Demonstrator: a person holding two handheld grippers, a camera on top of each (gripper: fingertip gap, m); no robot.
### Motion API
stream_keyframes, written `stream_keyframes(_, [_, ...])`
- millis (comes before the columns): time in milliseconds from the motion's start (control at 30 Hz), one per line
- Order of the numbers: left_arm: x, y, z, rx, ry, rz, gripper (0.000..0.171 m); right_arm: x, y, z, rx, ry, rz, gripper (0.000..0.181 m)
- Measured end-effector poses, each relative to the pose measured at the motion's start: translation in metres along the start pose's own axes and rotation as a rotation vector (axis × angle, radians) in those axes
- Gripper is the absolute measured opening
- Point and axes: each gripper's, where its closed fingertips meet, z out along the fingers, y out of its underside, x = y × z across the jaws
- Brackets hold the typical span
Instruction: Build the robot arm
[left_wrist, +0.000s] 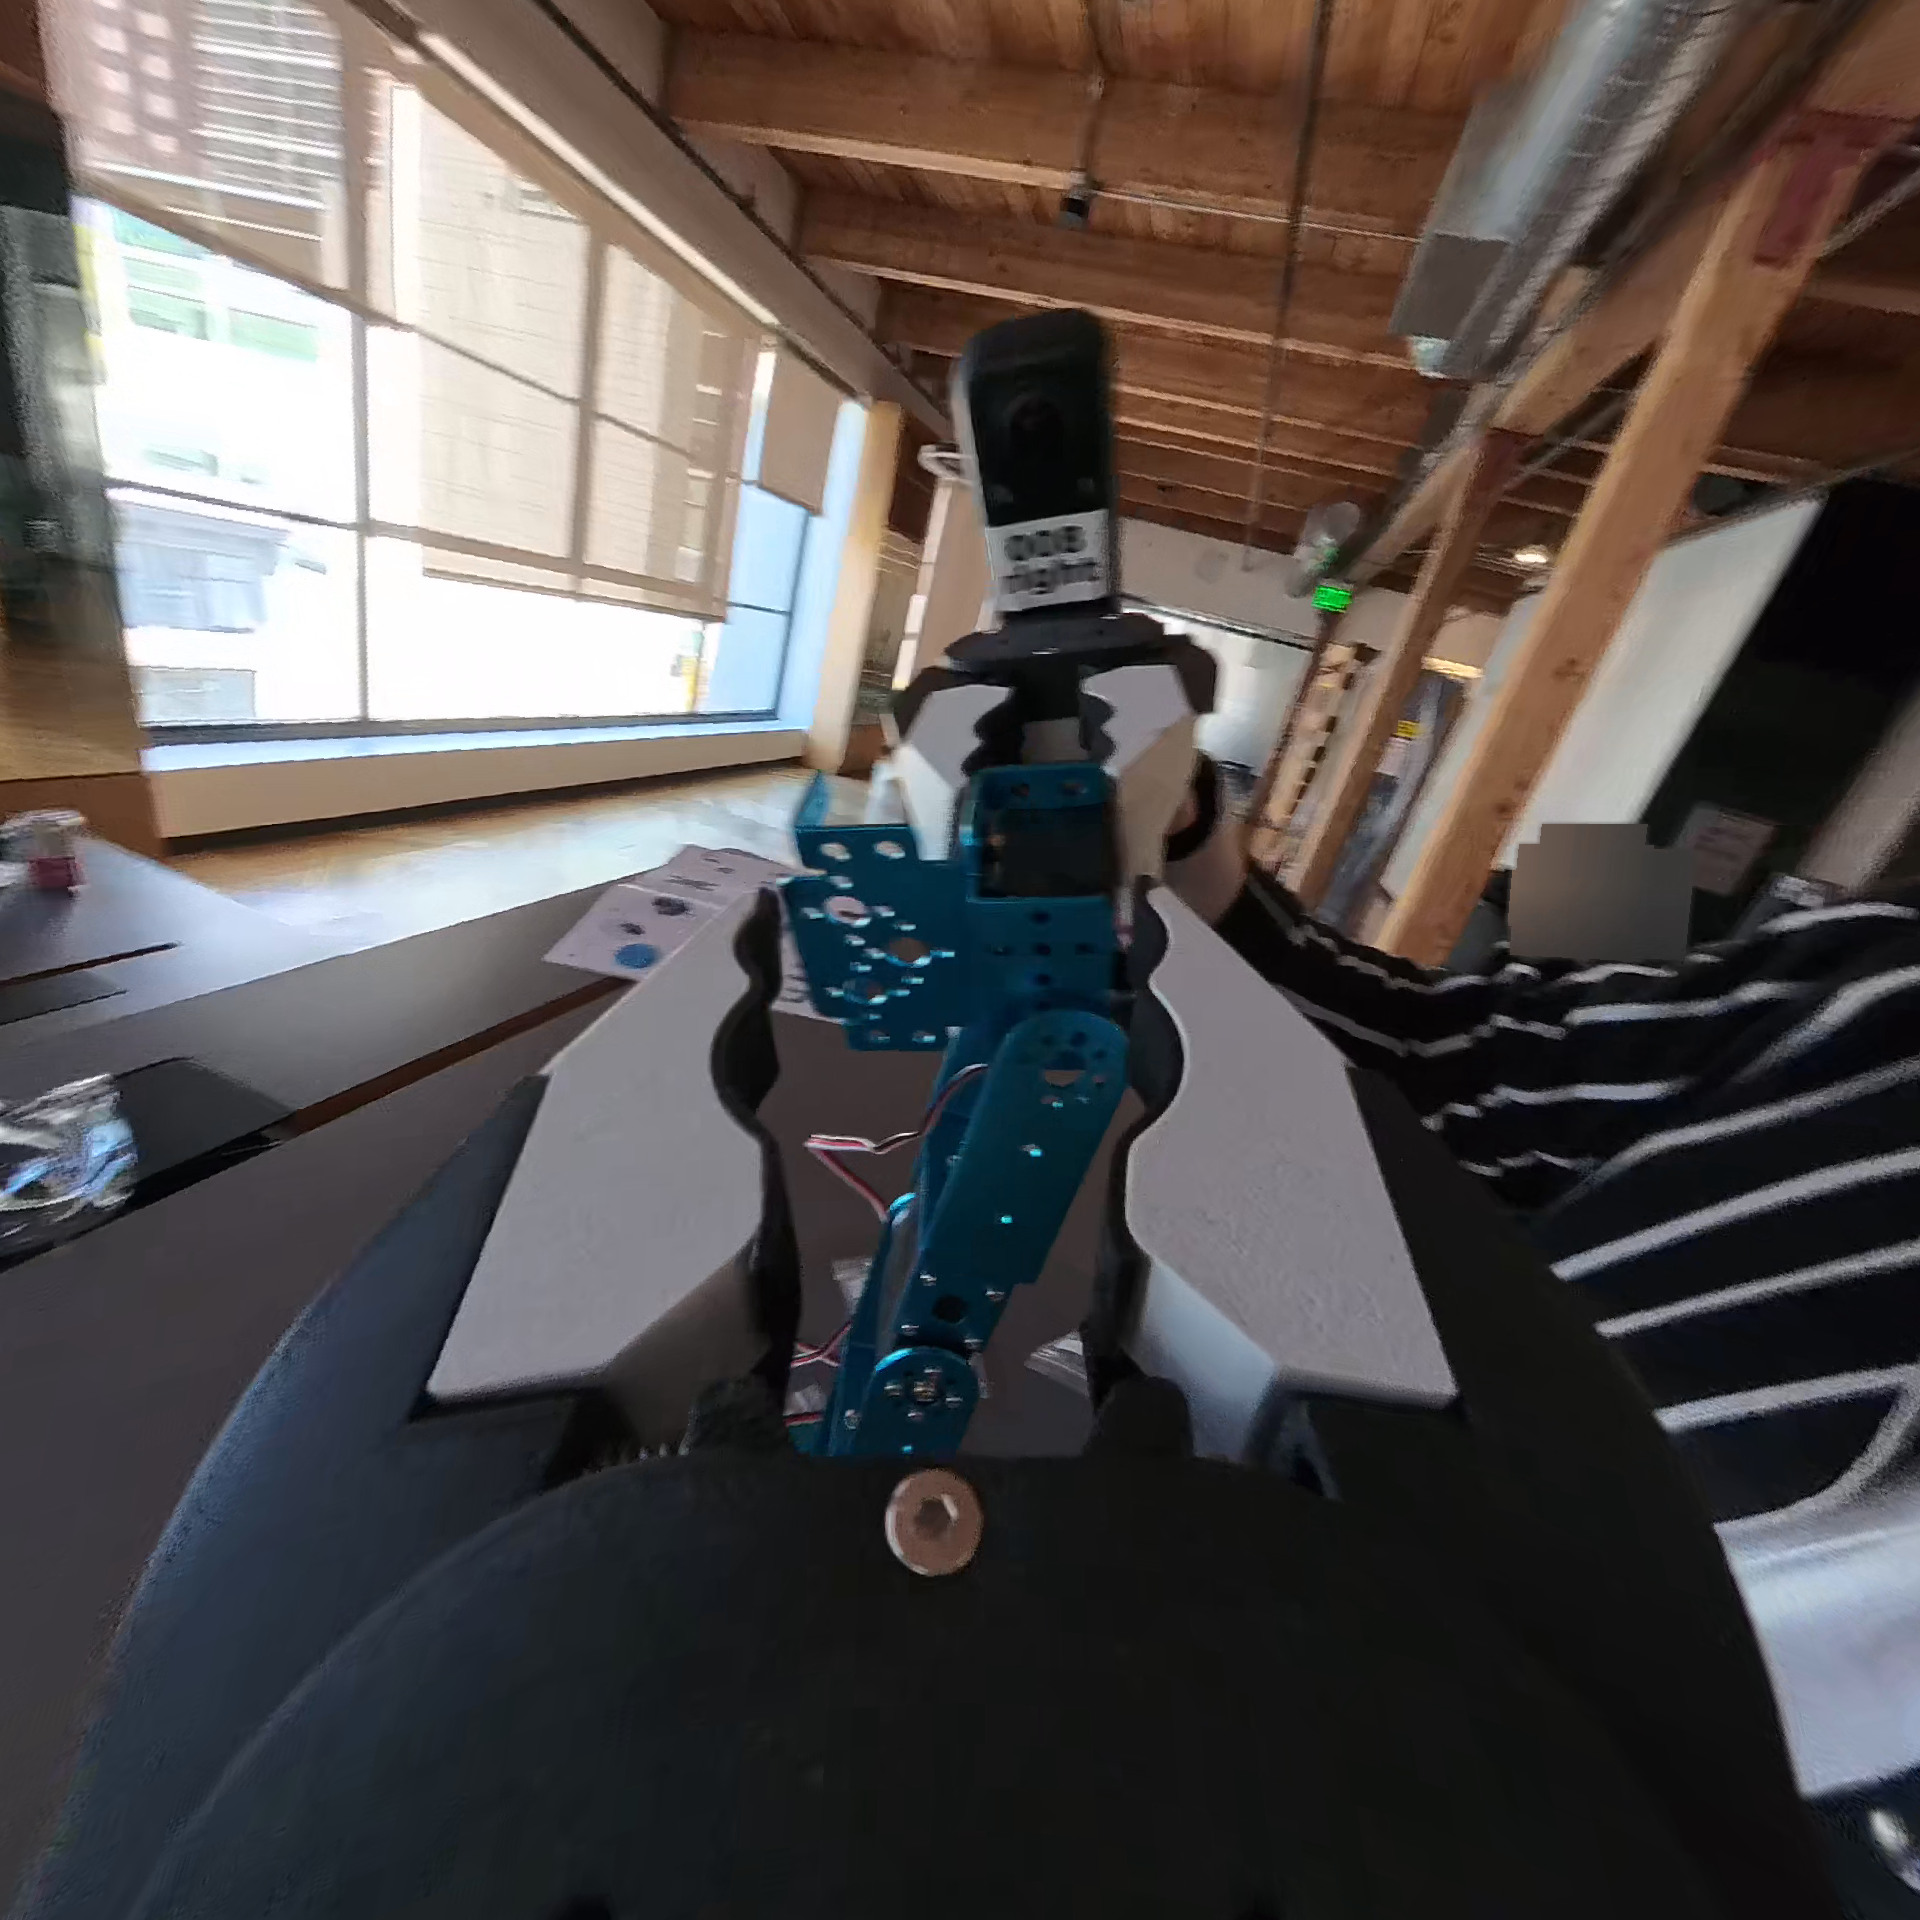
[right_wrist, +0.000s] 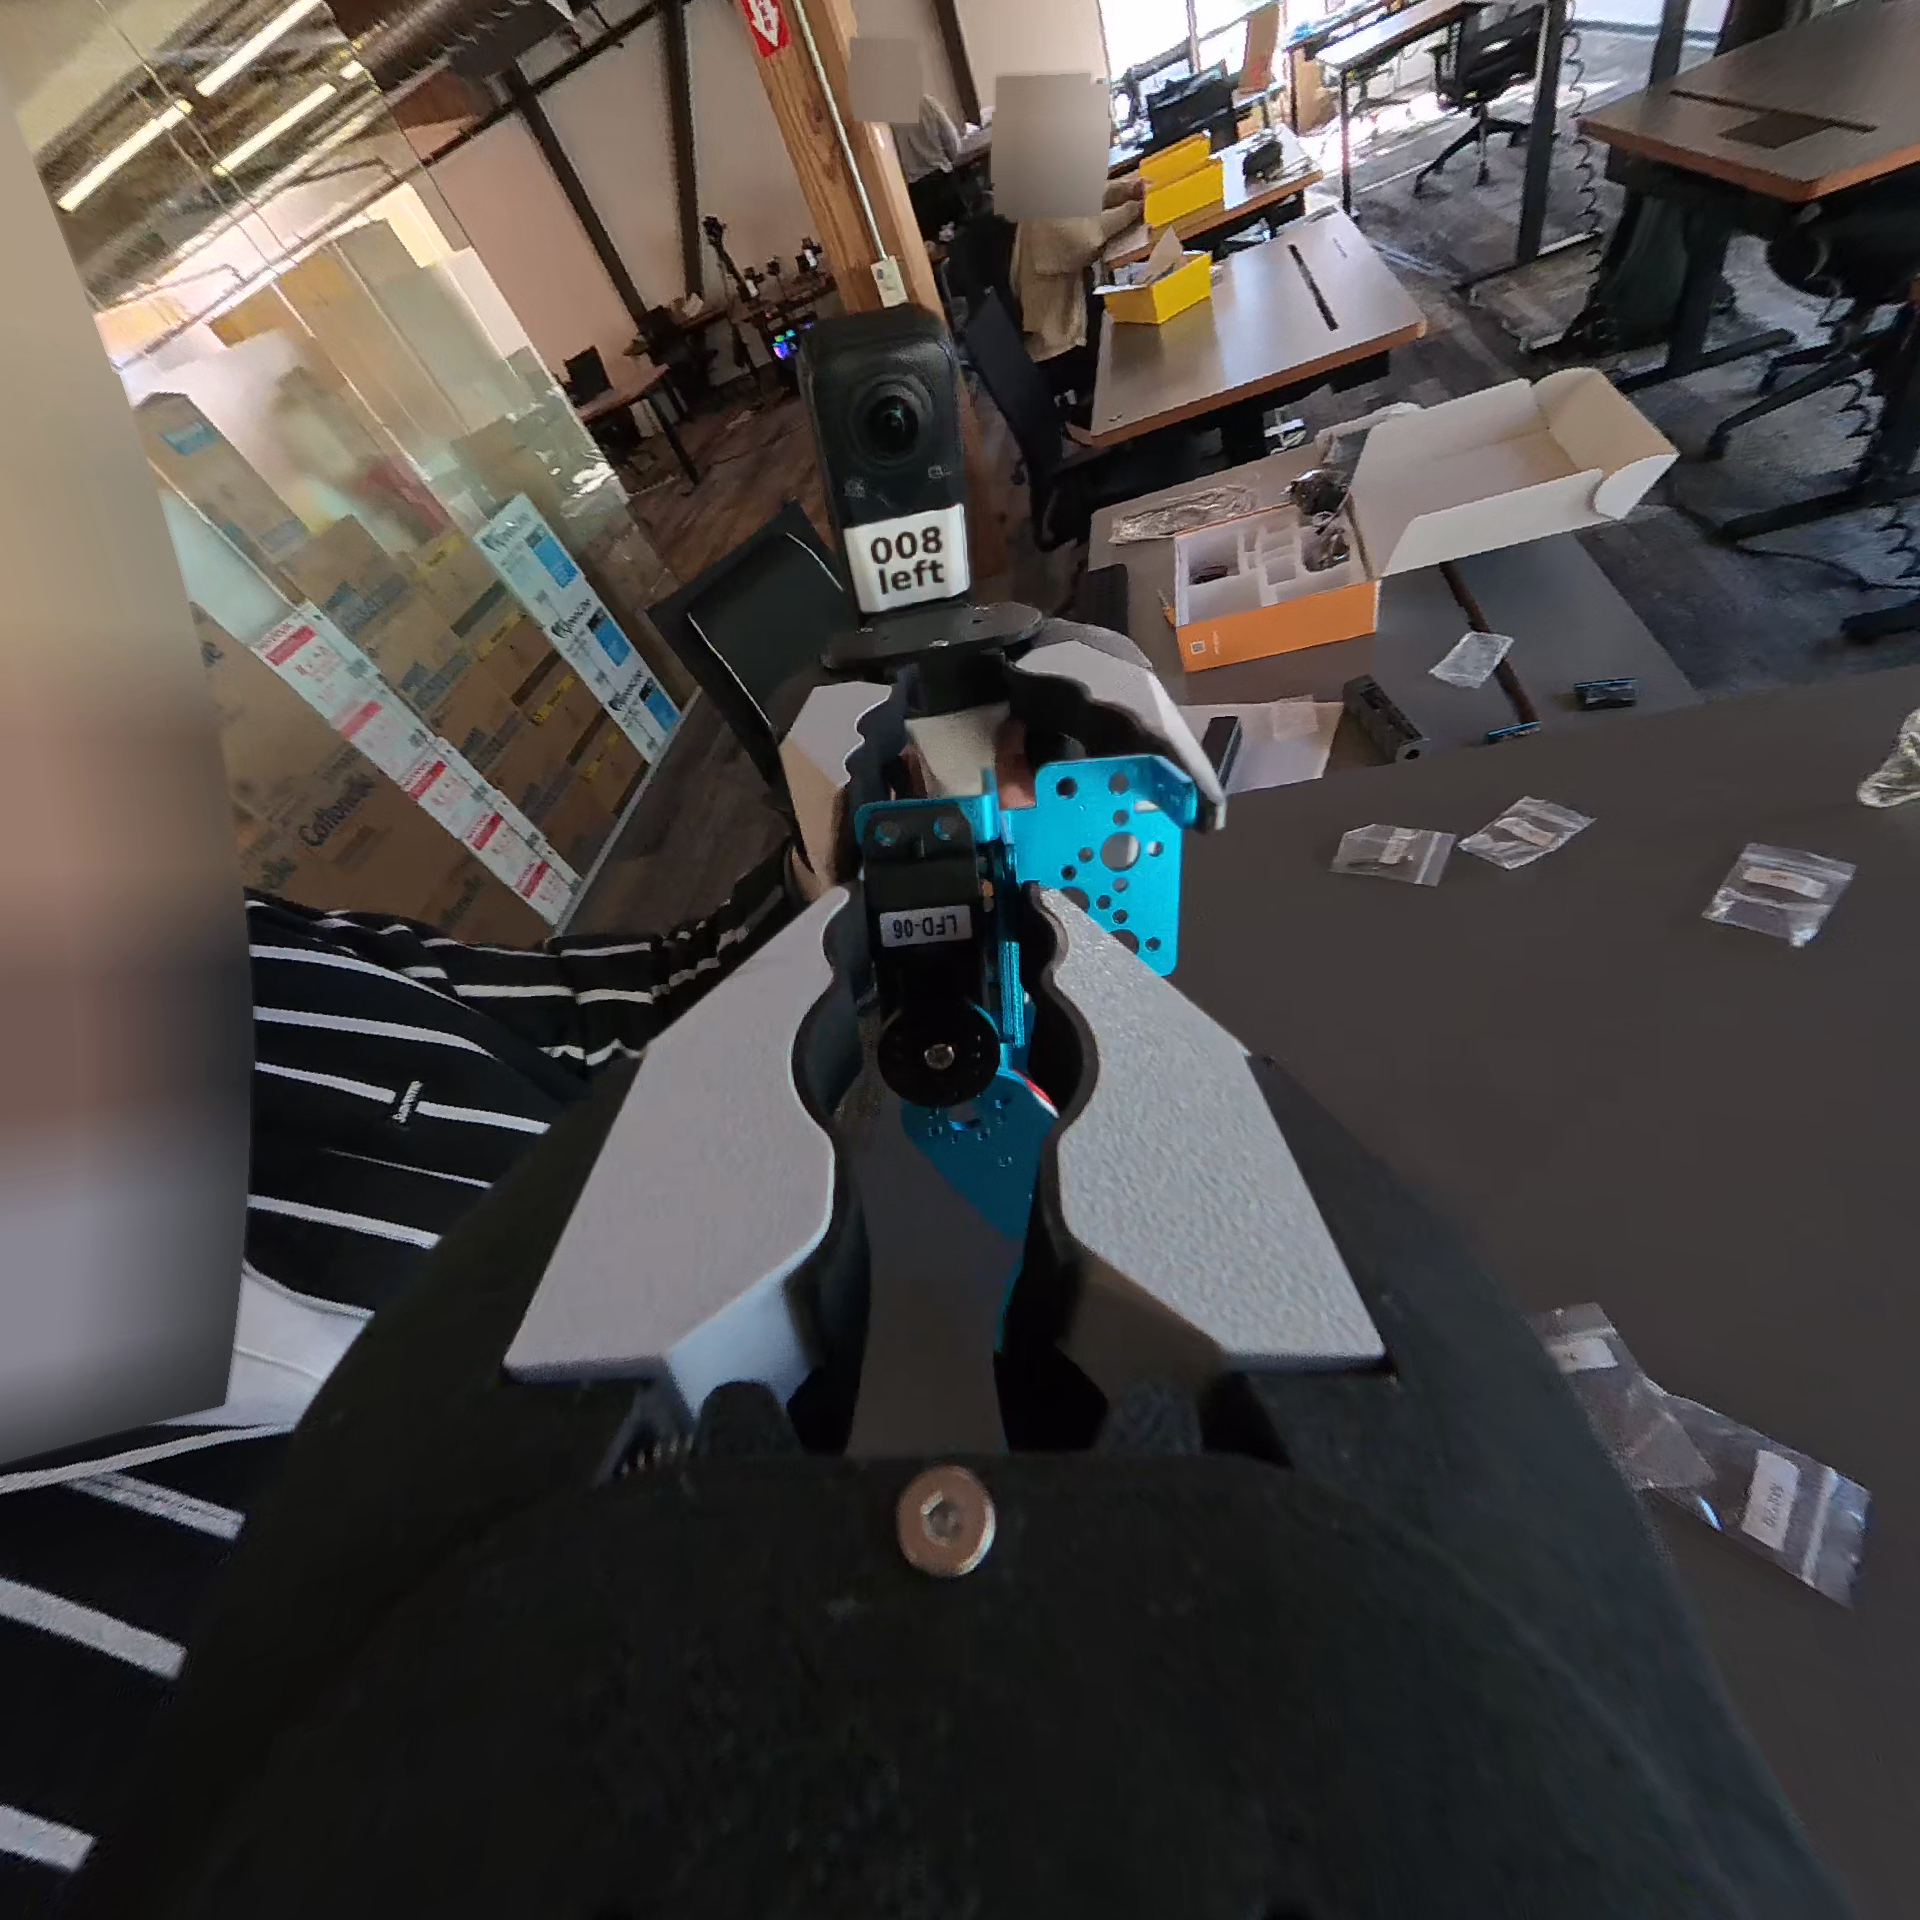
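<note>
both grippers gripping blue servo assembly (right_wrist: 1091, 873), orange box (right_wrist: 1283, 613) open, small parts inside

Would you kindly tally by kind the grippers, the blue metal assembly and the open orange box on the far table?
Grippers: 2, the left gripper and the right gripper
Blue metal assembly: 1, clamped by both
Orange box: 1
Total: 4

The metal bracket assembly (right_wrist: 1081, 883) stood at frame centre, between the right gripper (right_wrist: 940, 971) below and the left gripper (right_wrist: 997, 727) above. Small bags (right_wrist: 1779, 891) lay on the table (right_wrist: 1507, 1091) at right; an open box (right_wrist: 1351, 561) was in the upper right.
</note>
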Motion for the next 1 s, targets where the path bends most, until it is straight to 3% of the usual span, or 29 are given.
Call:
stream_keyframes(233, [-0.003, 0.006, -0.002, -0.021, -0.003, -0.051, 0.066, 0.002, 0.002, 0.001, 0.056, -0.018, 0.024, 0.026])
stream_keyframes(500, [0.0, 0.011, -0.001, -0.026, 0.067, -0.169, 0.051, 0.007, -0.002, -0.001, 0.198, 0.0, 0.049, 0.027])
stream_keyframes(633, [0.008, 0.006, -0.003, 0.011, 0.096, -0.107, 0.024, 0.009, -0.002, -0.002, 0.249, -0.001, 0.071, 0.026])
stream_keyframes(767, [0.011, 0.001, -0.004, 0.042, 0.073, -0.036, 0.026, 0.008, -0.003, -0.003, 0.251, -0.065, 0.095, 0.026])
stream_keyframes(833, [0.013, -0.005, -0.005, 0.076, 0.084, -0.052, 0.04, 0.007, -0.003, -0.002, 0.231, -0.078, 0.081, 0.026])
stream_keyframes(933, [0.017, -0.002, -0.006, 0.04, 0.098, -0.038, 0.024, 0.003, -0.002, -0.002, 0.202, -0.08, 0.036, 0.026])
stream_keyframes(1000, [0.02, -0.001, -0.006, 0.031, 0.096, -0.008, 0.023, -0.001, -0.003, -0.002, 0.191, -0.073, -0.013, 0.027])
